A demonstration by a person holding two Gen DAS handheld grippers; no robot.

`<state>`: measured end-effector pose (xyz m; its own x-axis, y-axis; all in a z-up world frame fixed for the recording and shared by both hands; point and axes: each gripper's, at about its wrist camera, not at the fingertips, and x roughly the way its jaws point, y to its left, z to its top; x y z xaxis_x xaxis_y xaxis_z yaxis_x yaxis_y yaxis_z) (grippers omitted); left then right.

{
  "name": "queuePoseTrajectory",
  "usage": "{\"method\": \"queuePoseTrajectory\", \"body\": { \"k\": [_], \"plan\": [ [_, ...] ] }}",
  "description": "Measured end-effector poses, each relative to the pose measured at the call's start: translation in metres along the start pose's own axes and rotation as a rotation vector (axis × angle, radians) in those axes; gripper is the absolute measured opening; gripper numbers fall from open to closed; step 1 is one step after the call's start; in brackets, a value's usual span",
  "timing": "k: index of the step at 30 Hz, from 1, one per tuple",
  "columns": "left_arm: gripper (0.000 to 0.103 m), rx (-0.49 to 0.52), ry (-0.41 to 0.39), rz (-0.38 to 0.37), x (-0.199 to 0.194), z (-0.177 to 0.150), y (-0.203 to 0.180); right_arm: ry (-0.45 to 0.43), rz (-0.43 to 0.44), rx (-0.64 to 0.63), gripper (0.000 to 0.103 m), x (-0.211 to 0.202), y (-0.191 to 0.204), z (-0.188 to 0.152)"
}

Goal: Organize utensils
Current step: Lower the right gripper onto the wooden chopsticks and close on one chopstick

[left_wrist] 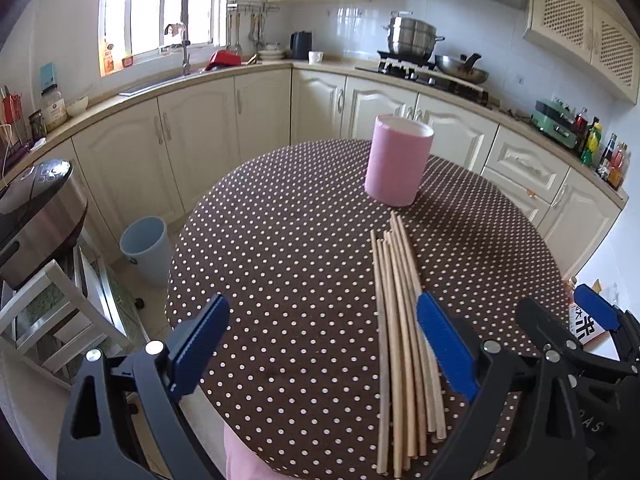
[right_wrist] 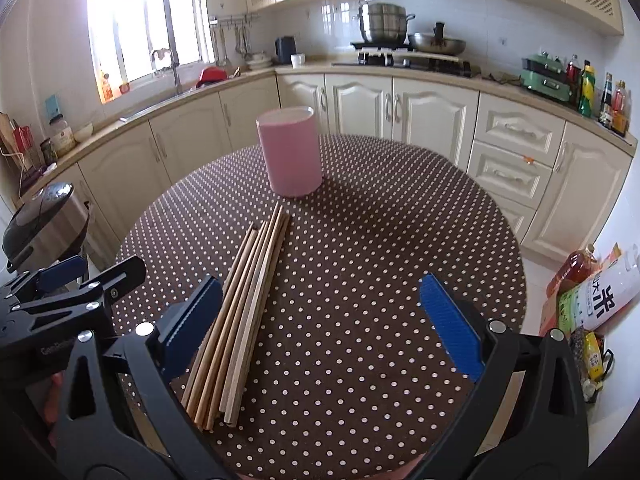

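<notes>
1. The round table wears a brown cloth with white polka dots and serves as the landmark; cream kitchen cabinets curve around behind it.
2. A pink cylindrical holder stands upright on the table's far side.
3. A bundle of wooden chopsticks lies flat on the cloth, its tips just short of the holder's base.
4. The left gripper hangs over the table's near edge, jaws spread wide and holding nothing; its right finger is just beside the chopsticks.
5. The right gripper hangs likewise, wide apart and empty.
6. A blue bin stands on the floor left of the table.
</notes>
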<state>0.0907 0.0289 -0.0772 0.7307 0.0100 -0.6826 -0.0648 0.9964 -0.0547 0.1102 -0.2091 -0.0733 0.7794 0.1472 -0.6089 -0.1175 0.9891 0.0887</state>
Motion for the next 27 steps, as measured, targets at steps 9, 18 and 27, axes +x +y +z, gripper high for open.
{"method": "queuePoseTrajectory", "body": {
  "k": [9, 18, 27],
  "plan": [
    [0.093, -0.023, 0.113, 0.042, 0.046, -0.001, 0.018, 0.137, -0.022, -0.028, 0.097, 0.058, 0.008, -0.002],
    [0.093, -0.024, 0.181, 0.046, 0.077, -0.004, 0.036, 0.218, -0.055, -0.050, 0.097, 0.099, 0.021, -0.004],
    [0.093, -0.022, 0.208, 0.046, 0.092, -0.006, 0.040, 0.223, -0.069, -0.057, 0.079, 0.118, 0.034, -0.001]
  ]
}}
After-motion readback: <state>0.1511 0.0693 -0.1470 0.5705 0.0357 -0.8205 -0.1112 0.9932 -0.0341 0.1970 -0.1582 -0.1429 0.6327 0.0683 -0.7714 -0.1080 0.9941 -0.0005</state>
